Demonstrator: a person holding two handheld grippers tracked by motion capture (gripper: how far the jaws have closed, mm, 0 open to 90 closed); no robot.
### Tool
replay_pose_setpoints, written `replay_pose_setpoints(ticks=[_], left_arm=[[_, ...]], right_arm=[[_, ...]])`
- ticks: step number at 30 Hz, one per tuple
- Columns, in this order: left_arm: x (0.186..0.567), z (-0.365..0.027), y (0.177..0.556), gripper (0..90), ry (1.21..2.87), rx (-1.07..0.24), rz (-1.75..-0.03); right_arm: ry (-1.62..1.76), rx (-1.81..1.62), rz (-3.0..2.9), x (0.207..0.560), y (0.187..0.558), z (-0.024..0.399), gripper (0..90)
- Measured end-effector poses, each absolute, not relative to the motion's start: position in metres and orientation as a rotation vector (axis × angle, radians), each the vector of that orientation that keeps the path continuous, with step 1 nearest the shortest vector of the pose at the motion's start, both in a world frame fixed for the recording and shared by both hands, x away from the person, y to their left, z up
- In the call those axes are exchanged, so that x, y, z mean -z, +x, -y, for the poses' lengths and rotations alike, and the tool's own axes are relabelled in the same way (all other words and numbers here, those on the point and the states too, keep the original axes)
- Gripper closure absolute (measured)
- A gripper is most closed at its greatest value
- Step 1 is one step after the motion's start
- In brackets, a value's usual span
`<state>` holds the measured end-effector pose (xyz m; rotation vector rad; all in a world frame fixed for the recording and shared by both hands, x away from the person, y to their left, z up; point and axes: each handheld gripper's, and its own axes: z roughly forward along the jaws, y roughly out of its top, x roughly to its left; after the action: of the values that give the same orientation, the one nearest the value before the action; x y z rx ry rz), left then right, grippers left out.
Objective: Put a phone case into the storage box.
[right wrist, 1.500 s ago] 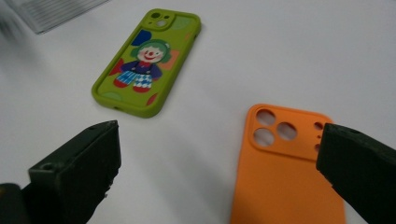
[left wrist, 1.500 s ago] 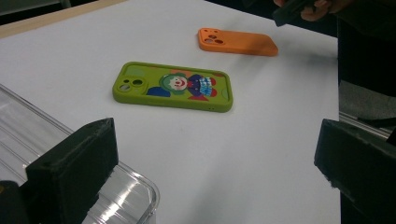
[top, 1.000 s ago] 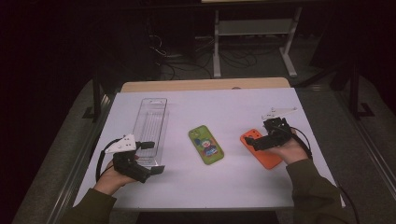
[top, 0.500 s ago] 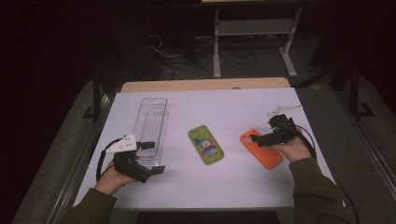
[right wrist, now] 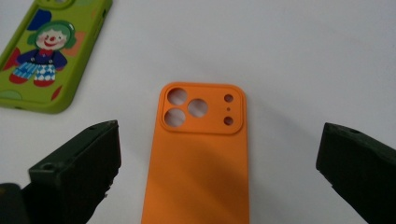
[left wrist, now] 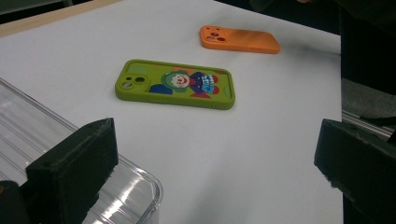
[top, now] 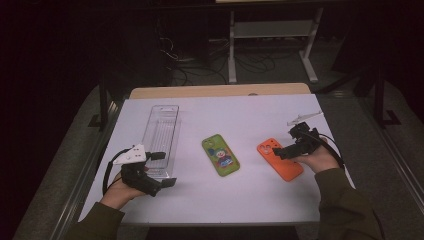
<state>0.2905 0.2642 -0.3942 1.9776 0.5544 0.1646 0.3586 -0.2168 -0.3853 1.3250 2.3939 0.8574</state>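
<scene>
An orange phone case (top: 280,160) (right wrist: 201,154) lies back up on the white table (top: 250,112), camera cutouts facing away from me. My right gripper (top: 281,152) (right wrist: 219,158) hovers over its right side, open, with the jaws either side of the case and apart from it. A green phone case with a clown picture (top: 220,155) (left wrist: 175,84) (right wrist: 42,56) lies at the table's middle. My left gripper (top: 165,169) (left wrist: 215,158) stands open at the near end of a clear plastic tray (top: 161,132) (left wrist: 28,130), holding nothing.
The clear tray is long and narrow and runs front to back at the left. A small pale object (top: 304,118) lies near the table's far right corner. Beyond the table stand a metal frame and cables (top: 240,55) on a dark floor.
My right gripper has drawn slightly to the right, back over the orange case's right edge. The left gripper and both cases have stayed put.
</scene>
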Motion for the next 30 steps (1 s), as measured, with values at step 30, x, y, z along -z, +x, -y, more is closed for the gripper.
replay_pose_setpoints(ticks=[30], left_arm=[[0.394, -0.264, 0.29, 0.0, 1.981, -0.167, -0.552]], right_arm=[[1.349, -0.582, -2.604, 0.419, 0.362, 0.206, 0.0]])
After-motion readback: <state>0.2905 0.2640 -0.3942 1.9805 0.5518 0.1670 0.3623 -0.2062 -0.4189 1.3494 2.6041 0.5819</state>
